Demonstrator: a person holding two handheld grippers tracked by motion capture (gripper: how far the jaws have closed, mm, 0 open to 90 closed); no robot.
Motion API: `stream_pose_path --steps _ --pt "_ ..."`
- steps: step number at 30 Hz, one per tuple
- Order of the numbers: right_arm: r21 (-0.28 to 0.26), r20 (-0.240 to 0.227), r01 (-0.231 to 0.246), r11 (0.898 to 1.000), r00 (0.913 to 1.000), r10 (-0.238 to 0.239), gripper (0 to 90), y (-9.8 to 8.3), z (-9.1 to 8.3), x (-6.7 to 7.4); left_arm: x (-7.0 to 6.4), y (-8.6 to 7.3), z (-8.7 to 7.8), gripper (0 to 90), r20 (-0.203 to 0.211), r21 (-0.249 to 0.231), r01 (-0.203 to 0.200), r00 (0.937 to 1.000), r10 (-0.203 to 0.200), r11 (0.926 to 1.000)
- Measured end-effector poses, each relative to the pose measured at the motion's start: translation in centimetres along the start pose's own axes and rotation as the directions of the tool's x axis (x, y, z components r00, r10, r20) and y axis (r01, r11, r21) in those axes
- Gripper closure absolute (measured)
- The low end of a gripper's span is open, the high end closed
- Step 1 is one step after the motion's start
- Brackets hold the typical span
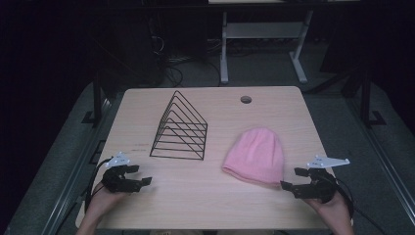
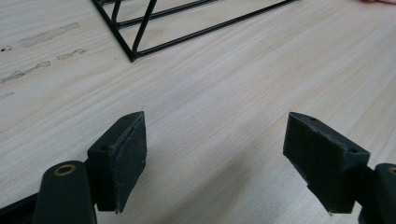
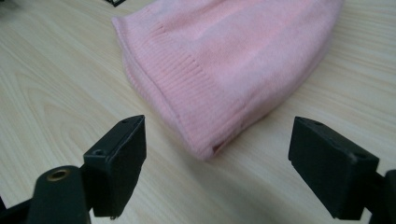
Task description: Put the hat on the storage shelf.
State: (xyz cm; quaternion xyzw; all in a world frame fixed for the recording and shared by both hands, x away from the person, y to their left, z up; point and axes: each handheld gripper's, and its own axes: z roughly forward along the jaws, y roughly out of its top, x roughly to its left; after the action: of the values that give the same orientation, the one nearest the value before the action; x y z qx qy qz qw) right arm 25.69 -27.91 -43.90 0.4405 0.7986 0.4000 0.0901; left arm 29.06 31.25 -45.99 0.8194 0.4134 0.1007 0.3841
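Two grippers at near desk (image 1: 210, 205) edge, fingers spread, nothing between: left gripper (image 1: 143, 175), right gripper (image 1: 292, 177). Just beyond right gripper, pink beanie (image 1: 255, 155) lies flat, ribbed cuff (image 3: 187, 100) nearest. Likely soft, light, floppy, not slippery; best pinched at doubled cuff edge, else sags. Farther left, black wire rack (image 1: 180, 128), upright, well apart from beanie.

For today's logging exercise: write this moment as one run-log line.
left gripper: open, empty | right gripper: open, near pink beanie | wire rack: untouched
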Motion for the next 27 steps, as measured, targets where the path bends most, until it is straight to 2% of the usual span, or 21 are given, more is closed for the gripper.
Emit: stream_pose_path --steps 6,12,13,18,23,27 --pt "0.017 -0.041 0.012 1.0 0.9991 -0.011 20.9 1.6 0.6 -0.3 0.1 0.0 -0.1 21.6 -0.002 0.006 -0.005 1.0 0.005 1.0" --pt "0.021 -0.05 0.027 0.999 0.9984 -0.026 20.9 3.1 0.8 -0.5 0.1 0.1 0.1 21.6 0.002 0.004 -0.006 1.0 0.006 1.0" --pt "0.023 -0.053 0.028 0.999 0.9982 -0.027 20.8 3.8 0.9 -0.7 0.1 0.1 0.1 21.6 0.002 0.008 -0.013 0.9999 0.013 0.9999" --pt "0.051 -0.067 0.026 0.998 0.9975 -0.022 19.9 5.6 1.5 -1.2 0.2 0.0 0.0 21.6 -0.002 -0.006 0.001 1.0 -0.001 1.0" --pt "0.08 -0.079 0.029 0.996 0.9966 -0.022 19.5 7.3 2.1 -1.6 0.2 0.1 0.0 21.6 -0.004 -0.008 0.0 1.0 -0.001 1.0" --pt "0.1 -0.078 0.03 0.995 0.9967 -0.022 19.5 7.9 2.7 -2.1 0.3 0.1 -0.1 21.6 -0.006 -0.001 -0.009 0.9999 0.009 1.0"
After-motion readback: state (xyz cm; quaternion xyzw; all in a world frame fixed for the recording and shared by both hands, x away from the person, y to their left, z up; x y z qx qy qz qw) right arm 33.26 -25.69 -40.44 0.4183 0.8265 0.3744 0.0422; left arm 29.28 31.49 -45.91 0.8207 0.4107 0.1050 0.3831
